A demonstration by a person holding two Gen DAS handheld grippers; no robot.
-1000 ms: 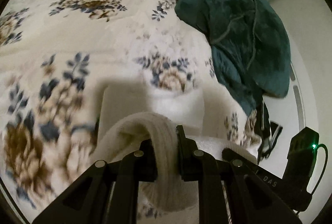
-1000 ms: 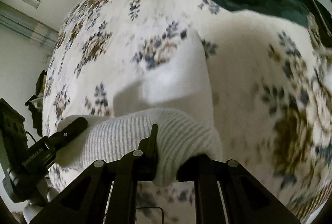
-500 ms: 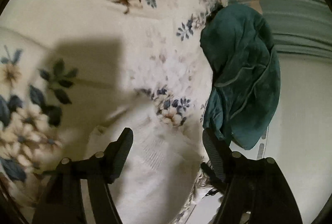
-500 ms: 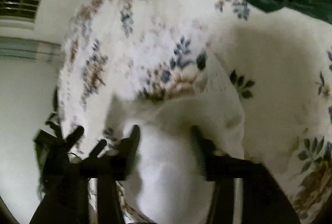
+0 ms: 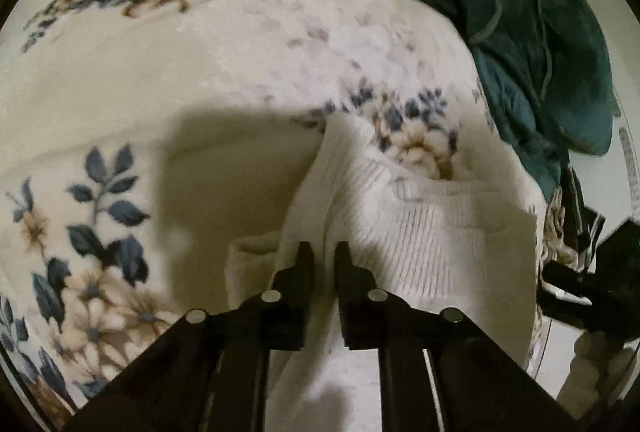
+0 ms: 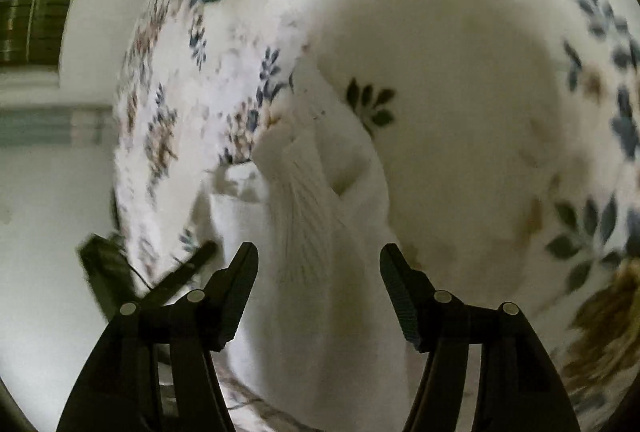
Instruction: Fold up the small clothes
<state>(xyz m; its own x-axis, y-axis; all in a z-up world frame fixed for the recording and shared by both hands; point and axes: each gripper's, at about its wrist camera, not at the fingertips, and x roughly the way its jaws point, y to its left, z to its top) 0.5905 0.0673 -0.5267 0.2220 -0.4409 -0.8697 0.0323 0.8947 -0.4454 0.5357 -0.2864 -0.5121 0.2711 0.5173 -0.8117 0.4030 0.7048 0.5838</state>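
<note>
Pinching a ridge of the soft, limp white knit garment (image 5: 420,224) at frame centre on the floral bedspread (image 5: 160,80), left gripper (image 5: 322,252) is clamped while right gripper (image 6: 318,260) gapes; best grabbed at ribbed edges.

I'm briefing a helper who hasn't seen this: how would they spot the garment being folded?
On the floral blanket, near the dark green garment, lies the white knit garment. It alone is plain white and ribbed.

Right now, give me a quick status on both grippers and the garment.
Left gripper pinched shut on white knit garment. Right gripper open above it, gripping nothing. Garment rumpled on floral bedspread. Teal cloth heaped beyond, apart.
</note>
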